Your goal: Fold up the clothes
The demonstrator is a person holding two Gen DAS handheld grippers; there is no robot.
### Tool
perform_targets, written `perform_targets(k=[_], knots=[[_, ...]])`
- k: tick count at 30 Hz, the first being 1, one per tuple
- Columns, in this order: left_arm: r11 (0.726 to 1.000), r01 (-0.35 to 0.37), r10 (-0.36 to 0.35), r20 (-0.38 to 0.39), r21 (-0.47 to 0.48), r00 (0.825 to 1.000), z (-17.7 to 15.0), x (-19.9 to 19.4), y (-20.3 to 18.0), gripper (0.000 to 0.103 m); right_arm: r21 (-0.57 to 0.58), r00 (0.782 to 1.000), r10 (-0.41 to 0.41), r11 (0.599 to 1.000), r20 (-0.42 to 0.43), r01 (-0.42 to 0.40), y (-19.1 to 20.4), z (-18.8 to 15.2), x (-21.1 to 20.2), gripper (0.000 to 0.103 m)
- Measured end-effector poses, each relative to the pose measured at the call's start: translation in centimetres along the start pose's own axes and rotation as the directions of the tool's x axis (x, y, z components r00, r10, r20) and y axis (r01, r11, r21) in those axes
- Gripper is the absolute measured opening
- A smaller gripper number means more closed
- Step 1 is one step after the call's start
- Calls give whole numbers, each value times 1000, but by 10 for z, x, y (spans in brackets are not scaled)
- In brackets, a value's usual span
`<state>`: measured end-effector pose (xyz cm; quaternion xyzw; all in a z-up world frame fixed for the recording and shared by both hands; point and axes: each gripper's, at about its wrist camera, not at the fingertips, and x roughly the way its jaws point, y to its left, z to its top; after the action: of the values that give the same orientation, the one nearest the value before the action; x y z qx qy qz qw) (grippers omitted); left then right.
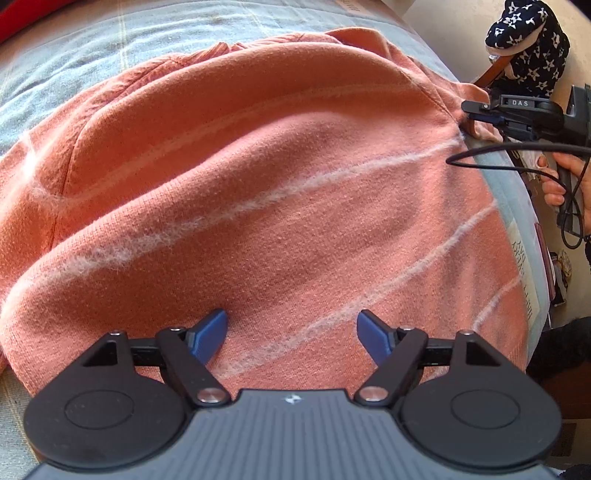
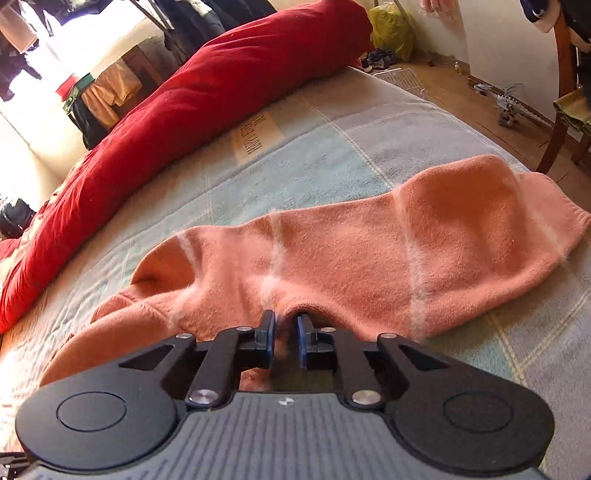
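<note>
On bed (image 2: 332,122), right claw (image 2: 286,341) angled down — pinching sweater (image 2: 351,254)

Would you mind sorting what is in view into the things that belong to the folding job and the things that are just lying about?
Belongs to the job:
- orange sweater
- left gripper, open above it
- right gripper, pinching its edge
- bed cover underneath

Just lying about:
- red duvet
- yellow bag
- wooden chair
- star-print cloth

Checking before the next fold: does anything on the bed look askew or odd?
The sweater lies bunched and humped rather than flat. Otherwise nothing is damaged or spilled.
</note>
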<state>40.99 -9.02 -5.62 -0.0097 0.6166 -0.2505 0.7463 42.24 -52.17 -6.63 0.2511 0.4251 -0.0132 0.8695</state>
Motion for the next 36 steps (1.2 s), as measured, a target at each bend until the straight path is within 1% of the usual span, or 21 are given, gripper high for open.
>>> perform_targets(k=[3, 5, 7, 9, 11, 15, 16, 20, 22, 26, 27, 28, 29, 31, 33, 36], knots=[[1000, -2, 2, 8, 1, 1000, -2, -1, -2, 77, 42, 999, 13, 999, -31, -12, -10, -24, -17, 24], [1000, -5, 5, 12, 4, 1000, -3, -3, -3, 77, 73, 998, 19, 997, -56, -15, -18, -43, -27, 24], [1000, -12, 11, 16, 16, 1000, -5, -4, -3, 77, 101, 996, 45, 994, -81, -37, -24, -65, -38, 24], [999, -19, 18, 17, 28, 1000, -7, -4, -4, 77, 83, 995, 37, 996, -93, -29, -25, -85, -48, 24], [999, -26, 26, 17, 39, 1000, -7, -4, -4, 78, 38, 996, 5, 999, -86, -1, -21, -101, -57, 24], [997, -44, 43, 9, 65, 999, -7, -1, -10, 81, 52, 995, 20, 999, -102, -15, -19, -125, -59, 25], [996, -49, 48, 7, 72, 999, -7, 0, -11, 81, 44, 995, 24, 999, -101, -19, -15, -128, -60, 25], [993, -65, 65, 2, 96, 998, -9, 1, -15, 84, -50, 995, -14, 999, -101, 9, 2, -137, -60, 25], [992, -70, 71, 2, 101, 998, -9, 2, -16, 85, -58, 995, -26, 998, -101, 21, 4, -141, -56, 30], [991, -84, 84, 6, 107, 996, -10, 4, -21, 88, -103, 992, -56, 994, -115, 44, 12, -143, -50, 30], [990, -89, 89, 8, 110, 996, -12, 4, -21, 89, -120, 990, -63, 992, -127, 47, 15, -142, -49, 29], [989, -94, 94, 10, 113, 996, -13, 4, -22, 89, -135, 988, -61, 990, -144, 41, 18, -141, -49, 20], [988, -100, 99, 11, 116, 995, -14, 4, -23, 90, -147, 986, -60, 988, -158, 37, 20, -140, -48, 17], [987, -109, 109, 12, 122, 994, -14, 4, -26, 90, -204, 983, -84, 978, -165, 50, 24, -138, -50, 15], [986, -111, 110, 13, 127, 994, -15, 2, -27, 90, -280, 977, -175, 951, -125, 134, 24, -132, -58, 14], [983, -114, 113, 16, 145, 993, -21, -5, -30, 90, -258, 972, -200, 952, -123, 164, 4, -122, -70, 14]])
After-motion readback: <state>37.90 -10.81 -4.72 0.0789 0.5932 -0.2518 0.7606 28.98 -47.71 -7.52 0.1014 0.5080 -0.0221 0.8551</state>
